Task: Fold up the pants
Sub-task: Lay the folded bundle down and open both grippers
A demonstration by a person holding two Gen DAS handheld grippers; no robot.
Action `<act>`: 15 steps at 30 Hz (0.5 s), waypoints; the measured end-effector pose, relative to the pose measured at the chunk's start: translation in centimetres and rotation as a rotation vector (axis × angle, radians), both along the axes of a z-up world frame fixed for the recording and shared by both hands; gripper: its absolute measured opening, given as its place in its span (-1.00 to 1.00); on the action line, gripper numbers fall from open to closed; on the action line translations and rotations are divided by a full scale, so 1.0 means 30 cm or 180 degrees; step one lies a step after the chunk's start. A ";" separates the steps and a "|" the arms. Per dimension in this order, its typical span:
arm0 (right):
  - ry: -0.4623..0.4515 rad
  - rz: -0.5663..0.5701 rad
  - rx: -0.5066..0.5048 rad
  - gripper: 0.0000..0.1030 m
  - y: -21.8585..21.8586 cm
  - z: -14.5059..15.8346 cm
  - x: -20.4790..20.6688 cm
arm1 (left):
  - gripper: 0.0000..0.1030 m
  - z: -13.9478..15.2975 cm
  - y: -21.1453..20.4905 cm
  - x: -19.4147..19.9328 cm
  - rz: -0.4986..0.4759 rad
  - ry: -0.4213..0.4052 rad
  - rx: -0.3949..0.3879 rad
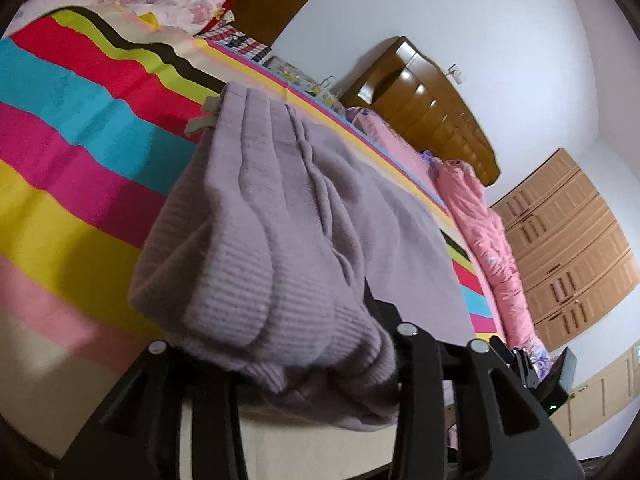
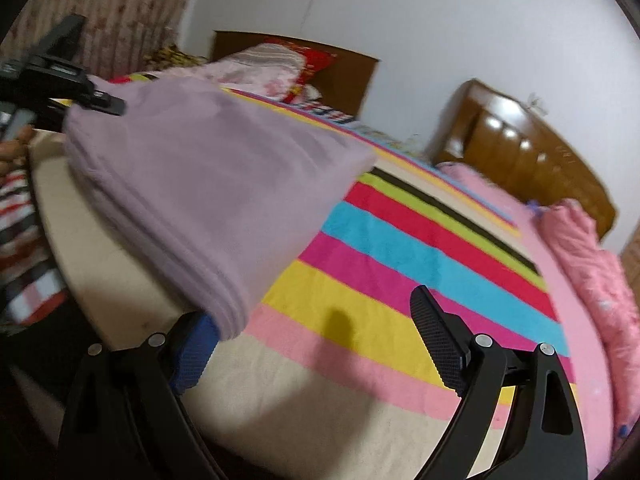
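- Here, your left gripper (image 1: 280,364) sits at the near end of the lilac pants (image 1: 280,208), whose ribbed cuffs bulge up between its black fingers and spill over them.
- The cuffs hide the pads in the left wrist view, so you cannot tell from it whether they press on the knit or merely stand around it.
- In the right wrist view, that left gripper (image 2: 108,104) shows at the far upper-left corner of the folded pants (image 2: 208,184), its tip lying on the cloth.
- The pants lie folded in stacked layers on the striped bedspread (image 2: 400,248), near the cream edge of the bed, waistband end away from your left hand.
- Your right gripper (image 2: 316,332) is spread wide, with nothing pinched; bare bedspread shows between its fingers.
- Its blue-padded finger (image 2: 192,356) is just beside the nearest folded corner of the pants, which overlaps the pad's tip in the picture; whether they touch is unclear.
- A pink quilt (image 2: 592,264) lies bunched along the far side, by the wooden headboard (image 2: 528,160).
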State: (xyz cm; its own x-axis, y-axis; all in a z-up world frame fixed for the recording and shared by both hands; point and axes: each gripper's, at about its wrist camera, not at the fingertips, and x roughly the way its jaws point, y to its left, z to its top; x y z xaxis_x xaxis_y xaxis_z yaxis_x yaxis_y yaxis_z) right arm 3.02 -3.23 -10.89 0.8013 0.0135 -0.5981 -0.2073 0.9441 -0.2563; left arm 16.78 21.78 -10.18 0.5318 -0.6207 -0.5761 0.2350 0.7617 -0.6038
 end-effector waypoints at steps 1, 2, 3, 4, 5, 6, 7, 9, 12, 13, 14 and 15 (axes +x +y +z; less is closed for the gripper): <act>0.0021 0.0061 0.0039 0.70 -0.006 0.005 -0.010 | 0.12 0.006 0.006 -0.009 0.0017 -0.0017 0.0023; 0.0058 0.0138 0.0098 0.70 -0.019 0.008 -0.022 | 0.58 0.023 0.015 -0.020 0.0023 -0.0079 -0.0003; 0.0093 0.0190 0.0166 0.70 -0.036 0.009 -0.032 | 0.74 0.037 0.019 -0.012 0.0023 -0.0117 -0.0039; 0.0130 0.0220 0.0239 0.70 -0.052 0.011 -0.037 | 0.83 0.047 0.028 -0.010 0.0084 -0.0133 -0.0024; 0.0158 0.0253 0.0310 0.70 -0.062 0.015 -0.043 | 0.83 0.060 0.040 -0.010 0.0258 -0.0116 0.0132; 0.0181 0.0321 0.0463 0.70 -0.080 0.029 -0.053 | 0.83 0.079 0.061 -0.022 0.0424 -0.0145 0.0263; 0.0172 0.0368 0.0598 0.70 -0.092 0.046 -0.062 | 0.83 0.110 0.081 -0.040 0.0602 -0.0264 0.0326; 0.0074 0.0456 0.0941 0.70 -0.117 0.097 -0.075 | 0.83 0.215 0.122 -0.114 0.1079 -0.0626 0.0512; -0.0079 0.0568 0.1203 0.59 -0.105 0.161 -0.055 | 0.83 0.348 0.064 -0.188 0.1051 -0.1097 0.0870; -0.0119 0.0630 0.1282 0.58 -0.080 0.180 -0.034 | 0.84 0.374 0.028 -0.202 0.0951 -0.1181 0.0934; -0.0133 0.0662 0.1315 0.56 -0.059 0.190 -0.020 | 0.84 0.389 -0.028 -0.211 0.0764 -0.1229 0.0981; -0.0146 0.0709 0.1333 0.56 -0.018 0.202 0.008 | 0.84 0.389 -0.072 -0.213 0.0628 -0.1245 0.1010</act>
State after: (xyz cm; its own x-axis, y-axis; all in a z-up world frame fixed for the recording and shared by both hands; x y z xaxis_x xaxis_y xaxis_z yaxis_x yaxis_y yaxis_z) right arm 3.25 -3.79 -4.85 0.7769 0.4204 -0.4687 -0.4137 0.9020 0.1232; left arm 10.38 19.63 1.48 0.8331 -0.3150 -0.4547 0.2302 0.9449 -0.2328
